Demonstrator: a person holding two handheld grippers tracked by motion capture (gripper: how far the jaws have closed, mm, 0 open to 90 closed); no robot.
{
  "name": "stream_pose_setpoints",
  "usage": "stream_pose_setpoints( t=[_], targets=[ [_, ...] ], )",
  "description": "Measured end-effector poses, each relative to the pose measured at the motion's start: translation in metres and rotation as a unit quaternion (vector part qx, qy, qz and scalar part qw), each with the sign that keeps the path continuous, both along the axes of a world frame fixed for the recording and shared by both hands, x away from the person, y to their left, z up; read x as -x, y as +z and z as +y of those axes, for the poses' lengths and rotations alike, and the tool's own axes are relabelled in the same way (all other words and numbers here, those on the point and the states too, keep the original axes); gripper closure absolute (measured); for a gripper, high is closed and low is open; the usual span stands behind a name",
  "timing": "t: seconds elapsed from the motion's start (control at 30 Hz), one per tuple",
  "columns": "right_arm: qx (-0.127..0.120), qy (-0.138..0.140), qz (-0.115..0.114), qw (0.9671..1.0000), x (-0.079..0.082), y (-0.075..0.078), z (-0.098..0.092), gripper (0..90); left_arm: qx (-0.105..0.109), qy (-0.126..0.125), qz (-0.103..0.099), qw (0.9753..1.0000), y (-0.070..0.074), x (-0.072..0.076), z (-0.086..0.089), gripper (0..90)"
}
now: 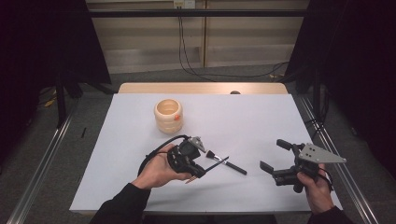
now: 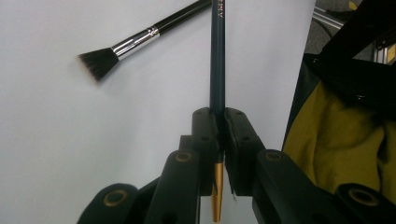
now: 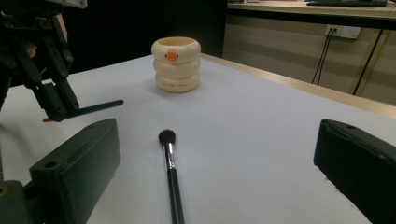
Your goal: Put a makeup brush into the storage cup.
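My left gripper (image 1: 198,170) (image 2: 218,116) is shut on a thin dark teal pencil-like stick (image 2: 217,65) (image 1: 217,164) with a gold end, held just above the table. A black-handled makeup brush (image 1: 229,164) (image 2: 135,42) (image 3: 170,172) lies flat on the white tabletop (image 1: 252,116), its bristles near the stick's far end. At the front right, my right gripper (image 1: 275,155) (image 3: 217,154) is open, and the brush lies on the table ahead between its jaws. The left gripper (image 3: 53,100) and the stick (image 3: 95,108) also appear in the right gripper view.
A cream ringed cup (image 1: 168,115) (image 3: 176,65) with an orange mark stands upright at the back left of the table. Yellow fabric (image 2: 336,140) lies past the table edge in the left gripper view. Metal rails (image 1: 42,158) run along both sides.
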State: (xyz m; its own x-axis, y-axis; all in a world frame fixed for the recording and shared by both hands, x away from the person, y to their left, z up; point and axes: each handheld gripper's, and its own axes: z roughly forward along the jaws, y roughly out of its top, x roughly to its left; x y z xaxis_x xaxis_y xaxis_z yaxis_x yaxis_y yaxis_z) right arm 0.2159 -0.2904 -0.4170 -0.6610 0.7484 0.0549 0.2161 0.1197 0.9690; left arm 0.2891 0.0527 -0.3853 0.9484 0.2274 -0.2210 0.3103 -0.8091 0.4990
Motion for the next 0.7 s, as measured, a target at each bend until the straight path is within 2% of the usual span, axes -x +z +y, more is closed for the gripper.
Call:
stream_pose_setpoints(
  t=[0.03,0.1,0.2,0.3,0.33,0.37,0.4,0.43,0.47,0.6,0.7],
  targets=[
    [-0.006,0.008,0.001,1.0000,-0.002,0.002,0.001,0.0,0.002,0.003,0.001,1.0000,0.000,0.001,-0.001,83.6],
    [-0.008,0.017,-0.007,0.9998,-0.005,0.006,0.003,0.0,-0.007,-0.011,-0.001,0.9999,0.000,0.001,-0.003,83.6],
    [-0.022,0.028,-0.019,0.9992,-0.008,0.011,0.005,0.0,-0.002,-0.005,-0.001,1.0000,0.000,0.002,-0.002,83.6],
    [-0.025,0.031,-0.024,0.9989,-0.014,0.015,0.008,0.0,0.002,-0.007,0.001,1.0000,0.000,0.001,-0.002,83.6],
    [-0.024,0.039,-0.026,0.9986,-0.016,0.016,0.009,0.0,-0.006,-0.013,-0.001,0.9999,0.001,0.000,-0.002,83.6],
    [-0.024,0.043,-0.023,0.9985,-0.019,0.018,0.010,0.0,0.000,-0.005,0.002,1.0000,0.001,0.001,-0.003,83.6],
    [-0.023,0.051,-0.020,0.9982,-0.021,0.020,0.012,0.0,-0.002,-0.015,0.000,0.9999,0.001,0.000,-0.003,83.6],
    [-0.018,0.069,-0.026,0.9971,-0.026,0.024,0.015,0.0,0.001,-0.007,0.002,1.0000,0.000,0.002,-0.004,83.6],
    [-0.018,0.069,-0.026,0.9971,-0.026,0.024,0.015,0.0,-0.004,-0.017,-0.001,0.9999,0.000,0.001,-0.004,83.6],
    [-0.018,0.076,-0.024,0.9967,-0.033,0.028,0.022,0.0,-0.007,-0.020,0.003,0.9998,-0.001,0.000,-0.006,83.6],
    [-0.025,0.091,-0.029,0.9951,-0.043,0.033,0.028,0.0,-0.007,-0.025,0.005,0.9997,-0.002,-0.001,-0.008,83.6]
  ],
)
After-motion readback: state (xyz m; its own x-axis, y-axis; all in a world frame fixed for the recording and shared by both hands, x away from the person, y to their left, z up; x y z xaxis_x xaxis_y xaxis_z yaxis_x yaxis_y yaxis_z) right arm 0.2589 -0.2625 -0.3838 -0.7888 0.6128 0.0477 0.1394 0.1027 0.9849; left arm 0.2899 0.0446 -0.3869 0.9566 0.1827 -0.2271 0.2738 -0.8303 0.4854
